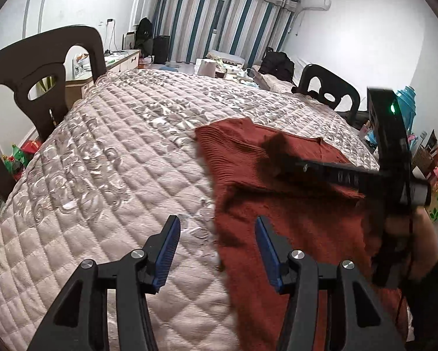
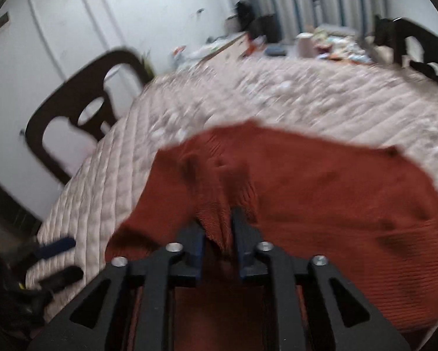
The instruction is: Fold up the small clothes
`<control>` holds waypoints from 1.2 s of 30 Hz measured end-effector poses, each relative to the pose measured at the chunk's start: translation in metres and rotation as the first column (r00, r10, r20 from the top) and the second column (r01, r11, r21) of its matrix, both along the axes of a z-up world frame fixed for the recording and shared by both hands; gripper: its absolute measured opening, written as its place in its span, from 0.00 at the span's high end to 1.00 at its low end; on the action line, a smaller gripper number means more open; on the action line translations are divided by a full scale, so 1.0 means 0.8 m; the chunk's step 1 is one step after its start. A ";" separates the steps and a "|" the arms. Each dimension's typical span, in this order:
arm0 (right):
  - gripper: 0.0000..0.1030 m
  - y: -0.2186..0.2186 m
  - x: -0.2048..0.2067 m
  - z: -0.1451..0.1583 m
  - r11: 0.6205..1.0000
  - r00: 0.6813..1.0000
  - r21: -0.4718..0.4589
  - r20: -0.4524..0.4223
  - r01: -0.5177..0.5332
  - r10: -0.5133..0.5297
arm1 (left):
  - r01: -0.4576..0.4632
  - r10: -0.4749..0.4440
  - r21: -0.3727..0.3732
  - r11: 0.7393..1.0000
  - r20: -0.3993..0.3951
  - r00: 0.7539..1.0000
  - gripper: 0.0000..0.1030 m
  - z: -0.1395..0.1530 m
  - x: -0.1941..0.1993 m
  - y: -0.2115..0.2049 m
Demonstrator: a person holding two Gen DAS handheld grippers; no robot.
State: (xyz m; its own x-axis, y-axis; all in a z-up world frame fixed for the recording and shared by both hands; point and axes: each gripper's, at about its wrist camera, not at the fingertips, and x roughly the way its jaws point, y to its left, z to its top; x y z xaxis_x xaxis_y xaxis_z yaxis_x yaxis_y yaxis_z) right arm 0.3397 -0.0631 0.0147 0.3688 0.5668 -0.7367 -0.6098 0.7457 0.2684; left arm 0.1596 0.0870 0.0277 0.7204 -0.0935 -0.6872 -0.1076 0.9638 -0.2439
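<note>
Near the table's right edge, our right hand-held gripper (image 2: 217, 234) loosely straddles the rust knit sweater (image 2: 321, 199), half-folded; left hand-held gripper (image 1: 217, 251) gapes empty.

A rust-red ribbed knit garment (image 1: 292, 204) lies partly folded on the quilted bed cover (image 1: 116, 175), one flap doubled over its middle (edges blurred), a fold lifted up.

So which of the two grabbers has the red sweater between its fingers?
The right gripper: a fold of the red sweater sits between its fingers. The left gripper is open, holding nothing.
</note>
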 end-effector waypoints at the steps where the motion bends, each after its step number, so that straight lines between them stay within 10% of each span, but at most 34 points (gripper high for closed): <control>1: 0.65 0.000 -0.006 0.000 1.000 1.000 0.006 0.008 -0.011 0.011 | -0.002 0.002 0.000 1.000 0.001 1.000 0.46 0.000 0.000 0.003; 8: 0.59 -0.036 -0.044 0.041 0.993 0.997 0.100 0.059 -0.057 0.051 | 0.036 -0.035 -0.051 0.998 0.021 0.999 0.45 0.010 0.030 0.001; 21: 0.59 -0.194 -0.039 0.041 0.947 0.961 0.173 0.013 0.271 -0.277 | 0.181 -0.188 -0.174 0.968 -0.020 0.982 0.45 -0.003 0.170 -0.047; 23: 0.59 -0.210 -0.037 0.038 0.936 0.951 0.182 0.005 0.303 -0.309 | 0.209 -0.219 -0.175 0.962 -0.042 0.975 0.77 -0.010 0.180 -0.058; 26: 0.59 -0.231 -0.033 0.035 0.921 0.938 0.192 -0.004 0.340 -0.345 | 0.238 -0.250 -0.157 0.958 -0.062 0.966 0.84 -0.017 0.187 -0.069; 36: 0.59 -0.253 -0.018 0.036 0.896 0.914 0.204 0.018 0.395 -0.406 | 0.255 -0.227 -0.144 0.956 0.181 0.957 0.85 0.042 0.155 -0.030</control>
State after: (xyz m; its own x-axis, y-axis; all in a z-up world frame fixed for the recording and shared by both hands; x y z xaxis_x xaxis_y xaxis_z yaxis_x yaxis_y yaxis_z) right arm 0.3257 -0.2657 0.0438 0.6335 0.4900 -0.5989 -0.2894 0.8678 0.4039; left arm 0.2834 0.0631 0.0615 0.7621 -0.3799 -0.5242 0.1768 0.9011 -0.3959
